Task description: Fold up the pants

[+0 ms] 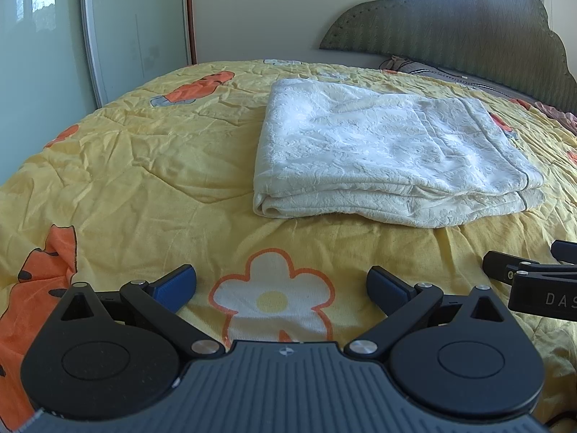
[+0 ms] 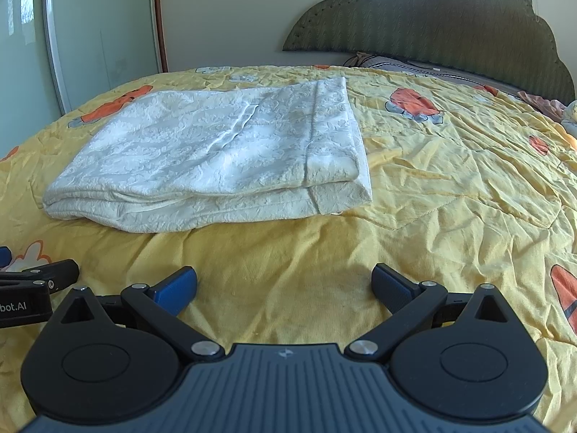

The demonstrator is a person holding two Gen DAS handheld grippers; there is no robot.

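Note:
The cream-white textured pants lie folded in a flat stack on the yellow bedspread; they also show in the right wrist view. My left gripper is open and empty, low over the bedspread, short of the pants' near edge. My right gripper is open and empty, also short of the pants, to their right. Part of the right gripper shows at the right edge of the left wrist view, and part of the left gripper shows at the left edge of the right wrist view.
The bedspread is wrinkled, with orange prints and a white flower. A dark green headboard stands at the back right, with a pillow below it. A mirrored wardrobe door is at the left.

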